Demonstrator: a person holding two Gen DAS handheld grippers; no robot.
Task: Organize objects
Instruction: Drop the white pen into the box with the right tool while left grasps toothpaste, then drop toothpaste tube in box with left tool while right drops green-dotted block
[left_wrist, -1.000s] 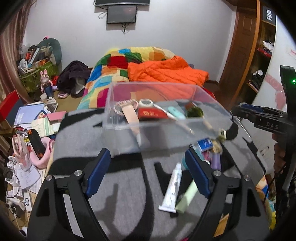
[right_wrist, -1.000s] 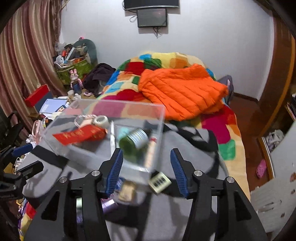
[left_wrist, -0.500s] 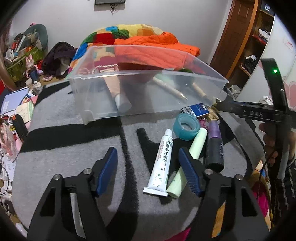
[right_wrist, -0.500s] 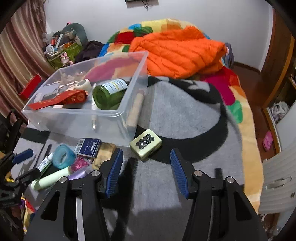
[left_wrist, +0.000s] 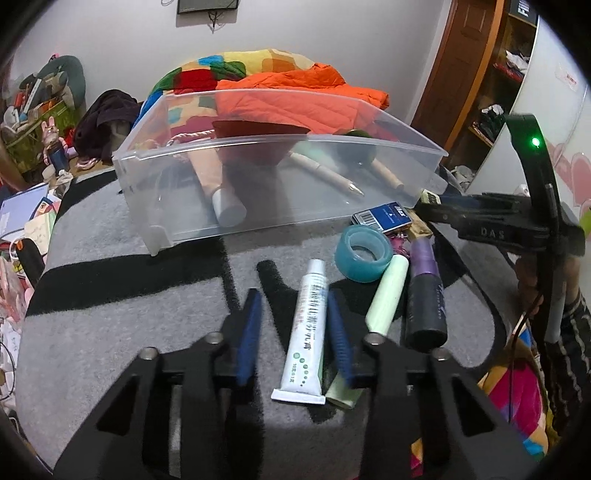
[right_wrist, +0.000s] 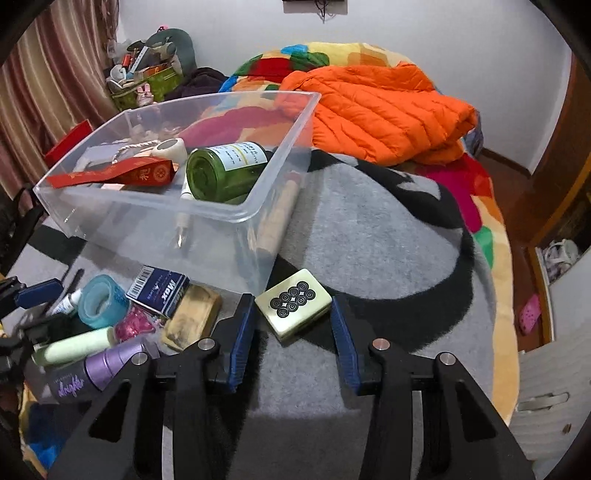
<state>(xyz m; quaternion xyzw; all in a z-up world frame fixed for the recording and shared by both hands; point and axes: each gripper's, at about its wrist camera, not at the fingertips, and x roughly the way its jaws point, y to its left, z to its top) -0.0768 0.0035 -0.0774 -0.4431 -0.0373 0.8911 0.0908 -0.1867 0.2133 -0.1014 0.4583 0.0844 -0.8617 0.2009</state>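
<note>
On the grey blanket (left_wrist: 110, 332) a white tube (left_wrist: 308, 325) lies between the blue pads of my left gripper (left_wrist: 293, 295). Its jaws are closing: the right pad is against the tube, the left one still stands off. My right gripper (right_wrist: 291, 297) is closing too, with a cream mahjong tile (right_wrist: 293, 306) between its fingertips and thin gaps either side. Behind both stands a clear plastic bin (left_wrist: 280, 177) holding a green bottle (right_wrist: 221, 173), a red envelope (right_wrist: 125, 175) and pens. Beside the white tube lie a teal tape roll (left_wrist: 364, 254), a pale green tube (left_wrist: 386, 295) and a purple-black tube (left_wrist: 424, 295).
A blue Max box (right_wrist: 159, 291) and a tan block (right_wrist: 192, 317) lie at the bin's near corner. An orange down jacket (right_wrist: 388, 107) is heaped on the patchwork bedspread behind. Clutter lines the floor at the left (left_wrist: 33, 229), and a wooden door (left_wrist: 461, 74) stands at the right.
Both grippers have sunk towards the blanket. The left jaws have narrowed around the white tube, and the right jaws have narrowed about the mahjong tile.
</note>
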